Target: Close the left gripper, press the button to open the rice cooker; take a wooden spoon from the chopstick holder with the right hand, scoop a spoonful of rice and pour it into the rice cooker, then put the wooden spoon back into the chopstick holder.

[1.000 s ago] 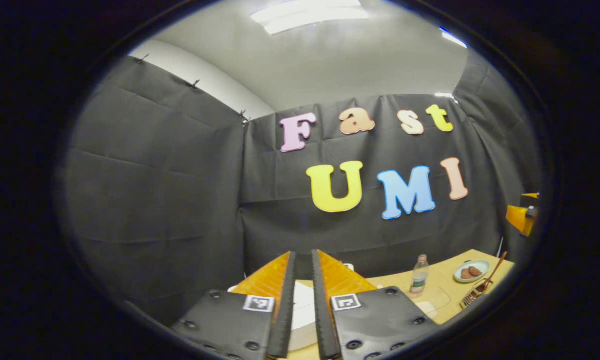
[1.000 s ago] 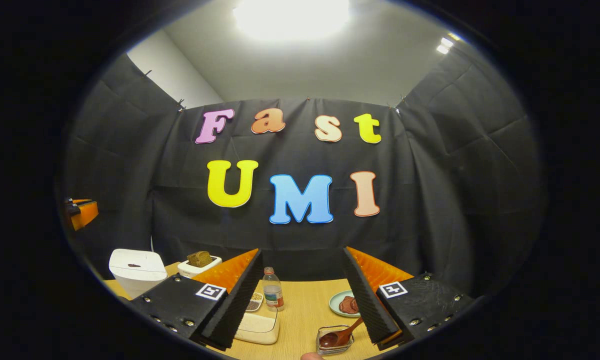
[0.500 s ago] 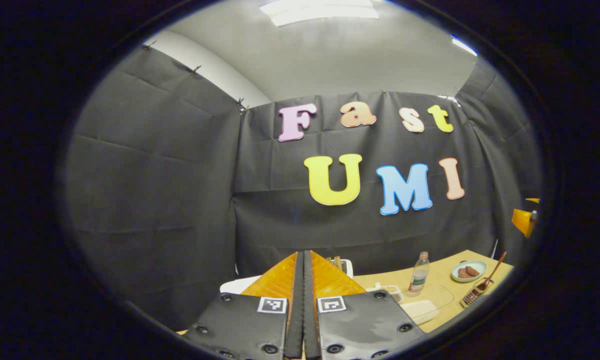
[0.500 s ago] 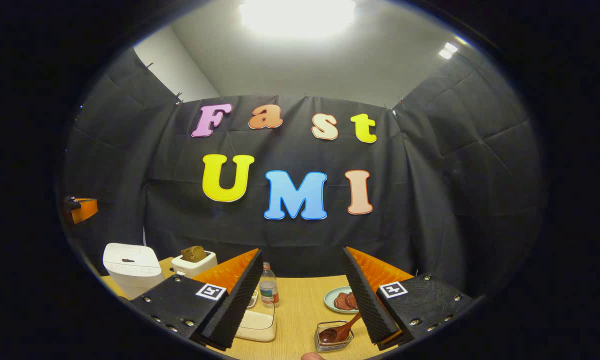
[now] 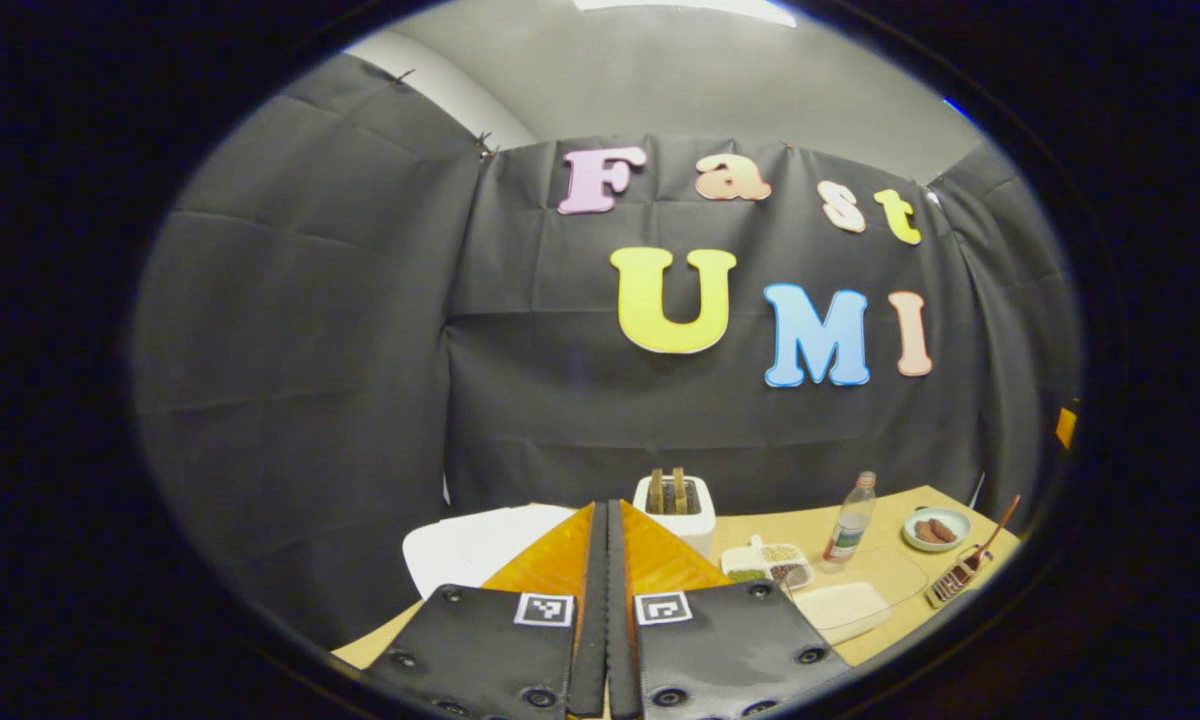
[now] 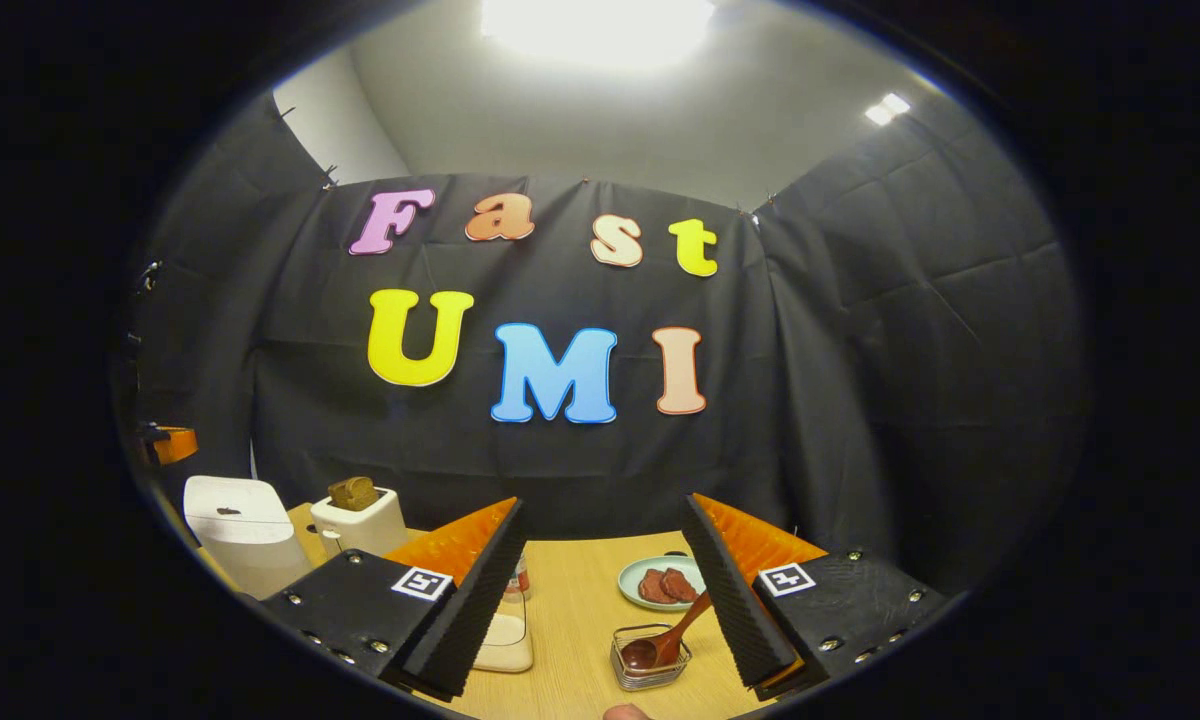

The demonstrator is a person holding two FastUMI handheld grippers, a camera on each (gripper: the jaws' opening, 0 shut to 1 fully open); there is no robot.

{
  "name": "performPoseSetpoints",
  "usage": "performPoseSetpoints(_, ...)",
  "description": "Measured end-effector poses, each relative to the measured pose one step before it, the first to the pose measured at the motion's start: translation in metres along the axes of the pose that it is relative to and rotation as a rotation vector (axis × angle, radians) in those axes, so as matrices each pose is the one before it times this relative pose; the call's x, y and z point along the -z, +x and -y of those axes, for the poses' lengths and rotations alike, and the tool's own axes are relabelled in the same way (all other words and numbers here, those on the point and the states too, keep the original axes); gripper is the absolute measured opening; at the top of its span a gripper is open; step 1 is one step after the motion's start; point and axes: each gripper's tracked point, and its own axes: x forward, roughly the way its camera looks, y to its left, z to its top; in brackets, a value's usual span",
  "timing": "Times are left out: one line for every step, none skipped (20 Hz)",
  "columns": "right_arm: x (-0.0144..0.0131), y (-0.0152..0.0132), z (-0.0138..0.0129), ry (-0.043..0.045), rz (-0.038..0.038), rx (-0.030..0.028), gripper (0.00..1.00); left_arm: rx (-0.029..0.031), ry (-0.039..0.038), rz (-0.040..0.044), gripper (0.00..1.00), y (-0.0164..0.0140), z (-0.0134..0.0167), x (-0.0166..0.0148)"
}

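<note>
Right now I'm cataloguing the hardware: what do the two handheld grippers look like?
Left gripper and right gripper match: two wedge-shaped fingers, ribbed outside, with serrated inner pads, each on a bolted textured plate carrying a square black-and-white marker tag.

rice cooker (image 5: pixel 480 545) half behind left tongs (image 5: pixel 606 520), bottle (image 6: pixel 520 578) behind right tongs' finger

- L gripper view: my left gripper (image 5: pixel 606 560), fingers pressed together, sits before the white rice cooker (image 5: pixel 475 545); white toaster w/ bread slices (image 5: pixel 674 505) just right of it.
- Right of toaster: divided tray of grains (image 5: pixel 768 564), then clear plastic bottle (image 5: pixel 849 518).
- R gripper view: wooden spoon (image 6: pixel 660 640) stands in wire chopstick holder (image 6: pixel 650 660), before the round plate of meat slices (image 6: pixel 663 582), between my right gripper (image 6: pixel 608 590) fingers, set wide apart.
</note>
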Motion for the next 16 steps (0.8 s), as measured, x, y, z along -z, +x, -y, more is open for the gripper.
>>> performPoseSetpoints(0.0002,-0.00088,0.0002,-0.00473,-0.00323,0.00934,0.96,0.00172,-0.01225,-0.01623,0.08,0.00614,-0.00356,0.00921)
performPoseSetpoints(-0.0011,-0.00131,0.0,-0.0037,-0.00029,0.00908,0.96,0.00247,-0.01169,-0.01834,0.08,0.00629,-0.00335,0.00741)
performPoseSetpoints(0.00018,-0.00066,0.00023,-0.00431,0.00047,0.00731,0.96,0.00197,-0.00932,-0.01633,0.08,0.00671,-0.00227,0.0088)
performPoseSetpoints(-0.00106,-0.00034,-0.00034,-0.00633,0.00008,0.00693,0.96,-0.00028,-0.00409,-0.01551,0.08,0.00694,-0.00413,0.00671)
performPoseSetpoints(0.001,-0.00137,-0.00015,-0.00747,0.00032,0.0067,0.96,-0.00225,0.00208,-0.0154,0.08,0.00704,-0.00344,0.0079)
performPoseSetpoints(0.00009,-0.00013,0.00006,-0.0062,-0.0021,0.00658,0.96,0.00003,0.00279,-0.01822,0.09,0.006,-0.00303,0.01013)
performPoseSetpoints(0.00107,-0.00134,-0.00075,-0.00415,-0.00294,0.0042,0.96,-0.00087,0.0,-0.01524,0.08,0.00514,-0.00173,0.00729)
performPoseSetpoints(0.00007,-0.00156,-0.00063,-0.00429,-0.00297,0.00368,0.96,-0.00446,0.00241,-0.01034,0.08,0.00546,-0.00268,0.00694)
performPoseSetpoints(0.0012,-0.00174,-0.00004,-0.0054,-0.00344,0.0021,0.96,-0.00572,0.00524,-0.012,0.09,0.00512,-0.00161,0.00625)
performPoseSetpoints(0.00021,-0.00092,-0.00013,-0.00571,0.00083,0.00249,0.96,-0.00412,0.00492,-0.01124,0.09,0.00431,-0.00195,0.00453)
performPoseSetpoints(0.00088,-0.00012,0.00051,-0.00706,-0.00017,0.00241,0.96,-0.00437,0.00169,-0.0098,0.09,0.00327,-0.00174,0.00511)
performPoseSetpoints(0.00128,-0.00051,0.00002,-0.00678,-0.00261,0.00088,0.96,0.00022,-0.00362,-0.01254,0.09,0.00226,-0.0005,0.00435)
performPoseSetpoints(0.00172,-0.00082,-0.00047,-0.00406,-0.00349,0.00051,0.96,0.00138,-0.00356,-0.00944,0.08,0.0012,0.00012,0.00654)
performPoseSetpoints(0.00071,0.00033,-0.00024,0.00005,-0.00539,0.00113,0.96,-0.00003,-0.00223,-0.00978,0.08,0.00081,-0.00048,0.00497)
performPoseSetpoints(0.00048,0.00053,0.0015,0.00364,-0.00395,0.0007,0.95,-0.00219,-0.00203,-0.00747,0.08,0.00159,0.00034,0.00378)
performPoseSetpoints(-0.00047,-0.00013,0.00088,0.00555,-0.00175,0.0009,0.95,-0.00107,-0.0033,-0.00793,0.08,0.00034,-0.00153,0.00471)
